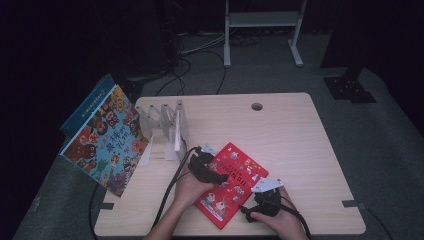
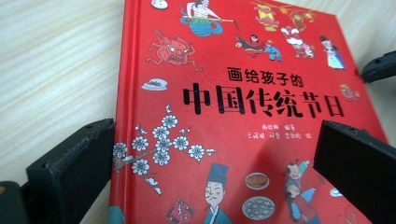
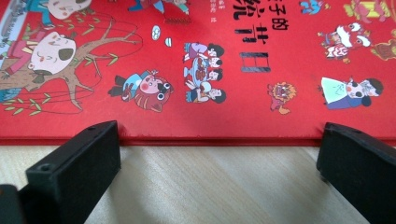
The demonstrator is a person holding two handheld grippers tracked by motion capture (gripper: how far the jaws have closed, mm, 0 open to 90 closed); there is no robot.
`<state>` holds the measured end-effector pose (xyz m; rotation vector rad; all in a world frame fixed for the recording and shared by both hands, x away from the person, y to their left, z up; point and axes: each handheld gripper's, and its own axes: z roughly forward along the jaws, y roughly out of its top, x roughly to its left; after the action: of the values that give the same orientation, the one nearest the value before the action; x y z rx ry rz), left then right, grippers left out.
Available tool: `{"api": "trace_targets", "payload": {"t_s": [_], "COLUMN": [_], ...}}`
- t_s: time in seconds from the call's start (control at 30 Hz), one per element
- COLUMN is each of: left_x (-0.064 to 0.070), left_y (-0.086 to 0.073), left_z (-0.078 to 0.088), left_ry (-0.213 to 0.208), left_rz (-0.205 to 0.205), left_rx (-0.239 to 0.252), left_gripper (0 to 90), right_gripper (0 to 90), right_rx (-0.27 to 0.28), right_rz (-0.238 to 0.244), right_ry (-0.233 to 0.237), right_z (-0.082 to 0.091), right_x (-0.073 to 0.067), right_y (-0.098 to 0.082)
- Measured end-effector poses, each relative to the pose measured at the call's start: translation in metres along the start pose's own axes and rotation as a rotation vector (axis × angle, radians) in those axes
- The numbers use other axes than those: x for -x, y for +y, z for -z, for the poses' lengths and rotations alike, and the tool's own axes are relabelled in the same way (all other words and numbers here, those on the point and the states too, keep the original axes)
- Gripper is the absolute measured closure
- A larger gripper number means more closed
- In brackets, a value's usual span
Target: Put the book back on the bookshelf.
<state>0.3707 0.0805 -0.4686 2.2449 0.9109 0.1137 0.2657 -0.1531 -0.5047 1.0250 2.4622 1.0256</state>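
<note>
At the near edge of the pale wooden counter [image 1: 300, 150], the right tongs [image 1: 261, 199] sit low at the near right edge of the flat red hardcover picture book [image 1: 231, 182]. Their jaws are spread wide and grip nothing; in the right gripper view the book's edge [image 3: 210, 139] runs across just beyond the jaw tips, bare wood between them. A little farther and to the left, the left tongs [image 1: 216, 176] hover over the book's left part, likewise released; the left gripper view looks straight down the red cover [image 2: 224, 116], one jaw off the spine side over the wood, the other over the cover.

The book lies flat, turned askew, near the middle of the near half of the counter. Nothing is lifted yet. Farther back on the left stands a clear plastic divider rack [image 1: 162, 122] with a thin white item in one slot, and a large colourful picture book [image 1: 107, 142] leans at the counter's left edge. I would judge the work barely begun: the grasp, the lift and any shelving in the rack all remain.
</note>
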Motion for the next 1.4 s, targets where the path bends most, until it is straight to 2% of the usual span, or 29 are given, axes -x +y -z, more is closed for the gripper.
{"api": "trace_targets", "payload": {"t_s": [0.07, 0.2, 0.27, 0.3, 0.37, 0.43, 0.53, 0.73, 0.97, 1.07, 1.2, 1.33, 1.4], "left_x": [0.002, 0.003, 0.004, 0.003, 0.006, 0.009, 0.013, 0.023, 0.028, 0.033, 0.038, 0.038, 0.037], "left_y": [0.004, 0.011, 0.013, 0.015, 0.018, 0.023, 0.028, 0.034, 0.042, 0.044, 0.045, 0.043, 0.041], "left_z": [0.005, 0.013, 0.019, 0.023, 0.028, 0.035, 0.042, 0.055, 0.072, 0.076, 0.085, 0.089, 0.091], "left_ry": [-0.010, -0.023, -0.046, -0.054, -0.072, -0.080, -0.092, -0.119, -0.188, -0.188, -0.205, -0.213, -0.239], "left_rz": [0.007, -0.033, -0.028, -0.046, -0.053, -0.087, -0.116, -0.176, -0.214, -0.236, -0.253, -0.260, -0.256], "left_rx": [0.008, -0.017, 0.003, 0.000, 0.017, 0.006, 0.003, 0.029, 0.063, 0.080, 0.115, 0.107, 0.115], "left_gripper": [0.0, 0.0, 0.0, 0.0, 0.0, 0.0, 0.0, 0.1, 6.1, 7.9, 17.0, 24.3, 31.7], "right_gripper": [0.0, 0.0, 0.0, 0.0, 0.0, 0.0, 0.0, 0.0, 0.0, 0.0, 0.0, 0.0, 0.0], "right_rx": [0.001, 0.002, 0.004, 0.003, 0.004, 0.003, 0.004, 0.002, 0.001, 0.001, 0.002, 0.002, 0.003], "right_rz": [-0.005, -0.002, -0.001, -0.001, 0.000, 0.000, -0.006, 0.000, 0.004, 0.004, 0.004, 0.002, -0.004], "right_ry": [0.000, -0.001, -0.001, -0.002, -0.002, -0.001, 0.000, 0.000, 0.000, 0.000, 0.004, 0.006, -0.008], "right_z": [0.000, 0.001, 0.001, 0.001, 0.001, 0.001, 0.001, 0.002, 0.002, 0.003, 0.003, 0.003, 0.003], "right_x": [0.000, 0.000, 0.000, 0.000, 0.000, 0.000, 0.000, 0.000, 0.001, 0.001, 0.001, 0.001, 0.002], "right_y": [0.000, -0.001, -0.001, -0.001, -0.001, -0.001, -0.002, -0.002, -0.003, -0.003, -0.003, -0.004, -0.004]}}
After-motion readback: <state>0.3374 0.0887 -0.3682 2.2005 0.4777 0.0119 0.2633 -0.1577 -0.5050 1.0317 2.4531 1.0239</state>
